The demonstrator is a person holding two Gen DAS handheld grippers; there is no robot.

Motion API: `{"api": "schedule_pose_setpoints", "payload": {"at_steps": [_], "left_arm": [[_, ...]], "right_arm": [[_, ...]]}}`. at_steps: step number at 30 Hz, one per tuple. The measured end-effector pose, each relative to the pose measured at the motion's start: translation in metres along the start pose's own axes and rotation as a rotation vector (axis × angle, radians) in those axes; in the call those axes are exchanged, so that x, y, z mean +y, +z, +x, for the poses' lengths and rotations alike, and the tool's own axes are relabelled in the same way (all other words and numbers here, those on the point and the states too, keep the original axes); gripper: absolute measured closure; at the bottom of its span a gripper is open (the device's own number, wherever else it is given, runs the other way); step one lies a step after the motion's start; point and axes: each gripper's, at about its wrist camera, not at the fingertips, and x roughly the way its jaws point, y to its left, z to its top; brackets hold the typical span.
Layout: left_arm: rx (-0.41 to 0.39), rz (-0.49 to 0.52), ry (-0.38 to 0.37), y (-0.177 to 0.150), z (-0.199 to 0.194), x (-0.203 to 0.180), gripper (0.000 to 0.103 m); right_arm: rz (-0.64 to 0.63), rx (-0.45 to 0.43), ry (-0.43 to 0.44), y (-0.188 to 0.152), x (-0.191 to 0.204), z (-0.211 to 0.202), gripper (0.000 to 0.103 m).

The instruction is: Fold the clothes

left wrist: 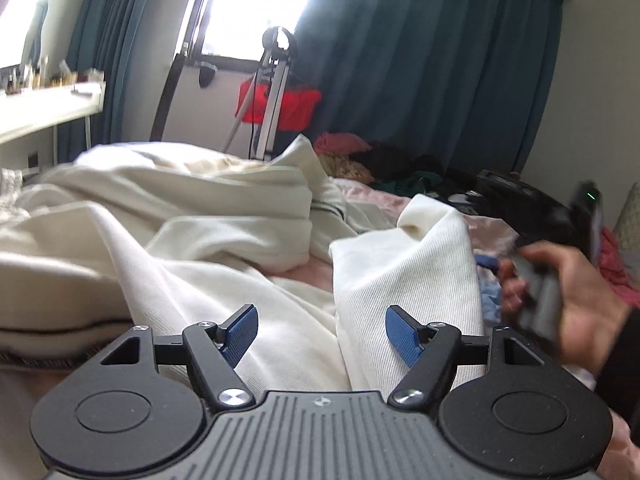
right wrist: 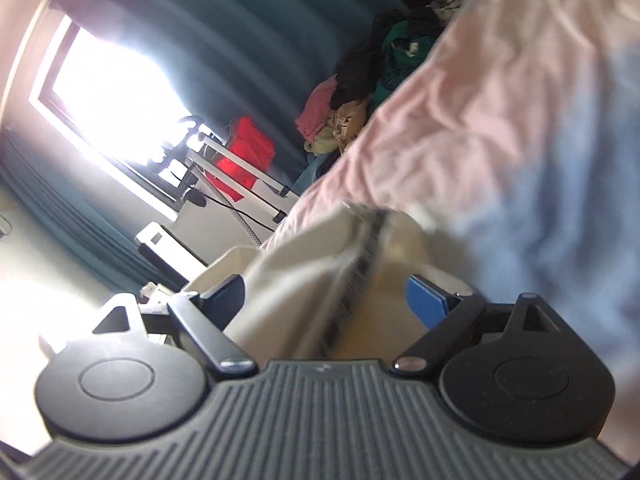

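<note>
A cream garment (left wrist: 192,216) lies rumpled across a bed covered by a pink sheet (right wrist: 460,92), one ribbed fold (left wrist: 416,264) standing up just ahead of the left gripper (left wrist: 321,334), whose blue-padded jaws stand wide and empty above the cloth. The right gripper (right wrist: 326,300), tilted sharply, has its jaws spread wide with the garment's dark-striped hem (right wrist: 360,276) between them; whether the pads touch it cannot be told. A hand (left wrist: 572,300) shows blurred at right.

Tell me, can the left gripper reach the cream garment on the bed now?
Probably yes. The left gripper is open, and the cream garment lies directly between and ahead of its fingers, with nothing in front of it.
</note>
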Motion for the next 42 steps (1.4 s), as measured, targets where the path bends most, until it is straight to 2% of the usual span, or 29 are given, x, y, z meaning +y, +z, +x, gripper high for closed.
{"api": "schedule_pose_setpoints", "payload": {"at_steps": [2, 4, 5, 7, 8, 9, 13, 17, 19, 22, 25, 27, 30, 33, 35, 37, 39, 41, 42], "left_arm": [[0.003, -0.009, -0.003, -0.002, 0.006, 0.004, 0.031], [0.004, -0.019, -0.008, -0.005, 0.011, 0.007, 0.031], [0.011, -0.022, -0.016, -0.007, 0.014, 0.008, 0.031], [0.024, -0.027, -0.033, -0.011, 0.021, 0.011, 0.031], [0.029, -0.032, -0.036, -0.011, 0.023, 0.012, 0.031], [0.033, -0.037, -0.039, -0.011, 0.024, 0.013, 0.031], [0.013, -0.069, -0.036, -0.01, 0.021, 0.019, 0.031], [-0.02, -0.151, -0.064, -0.008, 0.011, 0.026, 0.032], [-0.077, -0.206, -0.109, -0.004, 0.0, 0.03, 0.03], [-0.12, -0.215, -0.109, 0.0, -0.011, 0.03, 0.03], [-0.099, -0.216, -0.104, 0.001, -0.013, 0.028, 0.03], [-0.075, -0.222, -0.111, 0.002, -0.013, 0.027, 0.03], [-0.066, -0.199, -0.101, 0.001, -0.017, 0.022, 0.03], [-0.038, -0.168, -0.073, -0.001, -0.022, 0.016, 0.03], [-0.027, -0.155, -0.064, -0.005, -0.027, 0.013, 0.03], [-0.007, -0.129, -0.035, -0.008, -0.034, 0.011, 0.03], [0.001, -0.106, -0.002, -0.01, -0.039, 0.009, 0.03], [-0.008, -0.094, 0.028, -0.01, -0.045, 0.009, 0.029], [-0.013, -0.091, 0.043, -0.009, -0.048, 0.01, 0.029]], "right_arm": [[-0.003, 0.057, -0.062, 0.009, 0.012, 0.028, 0.023], [-0.006, 0.114, -0.125, 0.019, 0.024, 0.055, 0.035], [-0.001, 0.138, -0.148, 0.02, 0.026, 0.063, 0.043], [0.008, 0.157, -0.181, 0.02, 0.029, 0.069, 0.075], [-0.006, 0.138, -0.191, 0.023, 0.034, 0.066, 0.082], [-0.027, 0.115, -0.205, 0.028, 0.039, 0.061, 0.086], [-0.076, -0.007, -0.202, 0.067, 0.054, 0.021, 0.088], [-0.098, -0.154, -0.177, 0.117, 0.051, -0.049, 0.088], [-0.092, -0.239, -0.16, 0.134, 0.037, -0.089, 0.088], [-0.063, -0.384, -0.122, 0.147, -0.001, -0.151, 0.088], [-0.023, -0.489, -0.109, 0.139, -0.053, -0.207, 0.088], [0.022, -0.468, -0.152, 0.129, -0.09, -0.228, 0.088], [0.173, -0.351, -0.217, 0.106, -0.155, -0.241, 0.087], [0.299, -0.229, -0.284, 0.081, -0.204, -0.241, 0.086], [0.381, -0.196, -0.278, 0.066, -0.228, -0.243, 0.086], [0.471, -0.199, -0.228, 0.057, -0.243, -0.248, 0.086], [0.507, -0.219, -0.186, 0.053, -0.249, -0.253, 0.076], [0.537, -0.239, -0.161, 0.051, -0.254, -0.258, 0.053], [0.555, -0.25, -0.148, 0.05, -0.257, -0.259, 0.028]]}}
